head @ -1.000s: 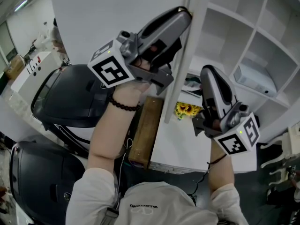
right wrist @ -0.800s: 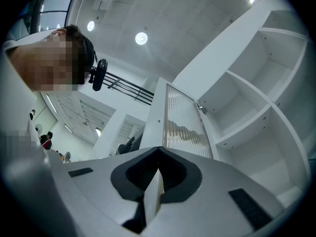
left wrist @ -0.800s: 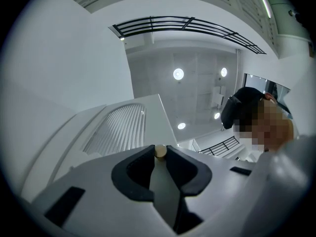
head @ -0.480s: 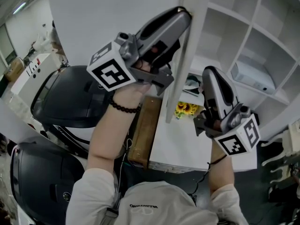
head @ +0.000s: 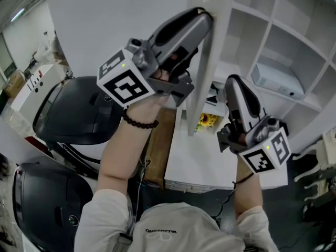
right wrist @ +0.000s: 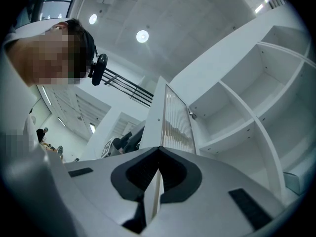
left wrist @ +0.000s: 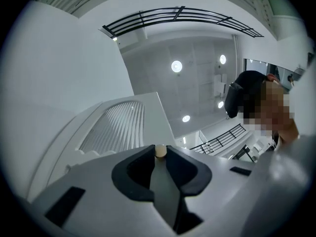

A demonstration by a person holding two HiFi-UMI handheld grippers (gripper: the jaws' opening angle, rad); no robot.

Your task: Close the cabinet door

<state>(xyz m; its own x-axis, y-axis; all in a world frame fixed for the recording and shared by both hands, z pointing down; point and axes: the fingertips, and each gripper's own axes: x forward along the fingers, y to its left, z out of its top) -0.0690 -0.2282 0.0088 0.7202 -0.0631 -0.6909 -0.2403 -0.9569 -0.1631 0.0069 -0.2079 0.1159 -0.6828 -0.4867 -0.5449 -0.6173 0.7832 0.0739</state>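
Left gripper (head: pixel 206 14): clamped on knob (left wrist: pixel 160 150) of cabinet door (head: pixel 121 20). Right gripper (right wrist: pixel 158 151): jaws together, empty, near door edge.

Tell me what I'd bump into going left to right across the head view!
Black chair → left gripper → right gripper → white box on the shelf.
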